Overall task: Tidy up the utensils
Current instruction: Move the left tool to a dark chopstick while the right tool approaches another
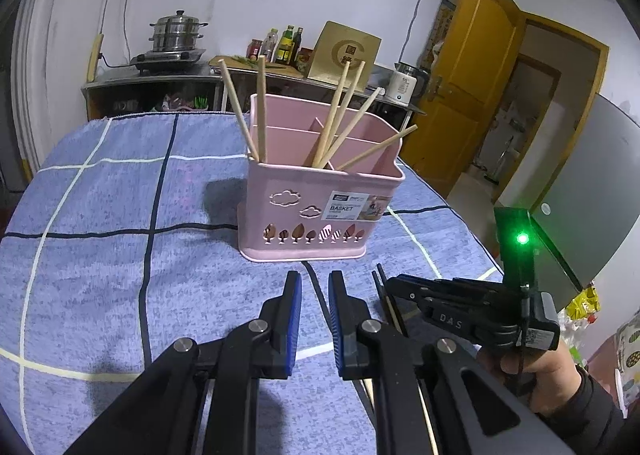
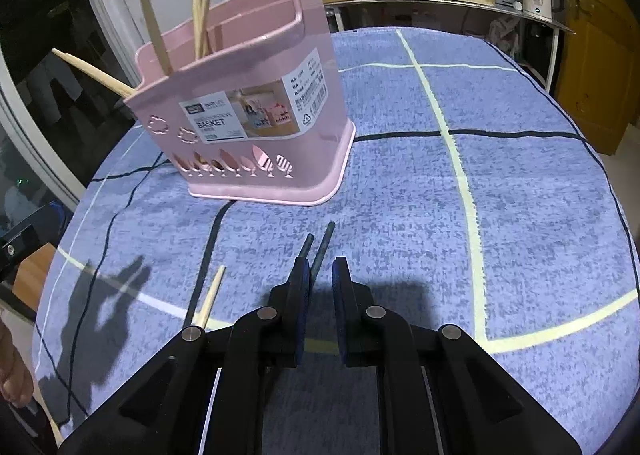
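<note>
Where its label reads "BASKET", the pink basket (image 1: 320, 211) stands upright on the checked cloth (image 1: 120, 215), wooden chopsticks (image 1: 334, 123) leaning out. Dark chopsticks (image 2: 319, 255) lie pointing basketward by my right gripper (image 2: 321, 275); my left gripper (image 1: 315, 295) likewise holds nothing, both jaws narrowly parted.

basket (image 1: 320, 211) x1 | wooden chopsticks in it (image 1: 262, 107) x6 — dark chopsticks on cloth (image 2: 320, 251) x2 | grippers (image 1: 315, 319) x2

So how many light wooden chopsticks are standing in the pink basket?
6. Two chopsticks stand at the left end of the pink basket, three fan out near the middle, and one tilts far right. Anything shorter inside may be hidden.
</note>
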### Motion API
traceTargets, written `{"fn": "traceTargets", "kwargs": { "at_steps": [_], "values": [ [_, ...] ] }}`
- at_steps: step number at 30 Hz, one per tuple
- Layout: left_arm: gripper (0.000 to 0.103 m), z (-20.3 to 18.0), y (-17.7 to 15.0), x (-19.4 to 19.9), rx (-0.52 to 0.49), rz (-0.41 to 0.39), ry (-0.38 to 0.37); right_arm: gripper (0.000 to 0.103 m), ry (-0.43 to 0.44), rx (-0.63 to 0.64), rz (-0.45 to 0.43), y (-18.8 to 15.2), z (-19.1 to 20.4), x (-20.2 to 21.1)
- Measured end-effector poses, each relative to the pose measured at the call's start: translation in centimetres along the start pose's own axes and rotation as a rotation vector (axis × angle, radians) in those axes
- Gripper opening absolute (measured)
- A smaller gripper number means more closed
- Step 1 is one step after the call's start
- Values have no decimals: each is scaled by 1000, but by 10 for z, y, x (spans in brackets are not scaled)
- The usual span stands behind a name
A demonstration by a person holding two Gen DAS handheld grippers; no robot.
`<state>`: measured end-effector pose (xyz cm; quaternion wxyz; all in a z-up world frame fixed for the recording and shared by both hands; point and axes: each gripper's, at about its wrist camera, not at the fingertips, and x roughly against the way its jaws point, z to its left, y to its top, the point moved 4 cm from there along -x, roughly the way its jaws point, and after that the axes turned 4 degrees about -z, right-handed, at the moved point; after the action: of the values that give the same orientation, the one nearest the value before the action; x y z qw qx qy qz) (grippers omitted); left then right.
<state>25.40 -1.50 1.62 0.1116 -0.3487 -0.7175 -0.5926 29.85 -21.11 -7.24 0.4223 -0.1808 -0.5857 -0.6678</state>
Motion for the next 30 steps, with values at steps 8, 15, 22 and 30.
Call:
{"fn": "traceTargets", "kwargs": {
  "at_steps": [8,15,22,30],
  "values": [
    [13,5,-2,-4,15,10,-4,12,-39,34,15,2,3,-4],
    [13,-11,-3,-16,-9,41,-29,12,-73,34,18,-3,-10,6],
    [13,-46,-14,-64,-34,167,-93,11,-88,28,15,-11,-31,20],
    [13,-63,-26,-121,-23,273,-68,10,-95,8,4,-17,-53,33]
  ]
}}
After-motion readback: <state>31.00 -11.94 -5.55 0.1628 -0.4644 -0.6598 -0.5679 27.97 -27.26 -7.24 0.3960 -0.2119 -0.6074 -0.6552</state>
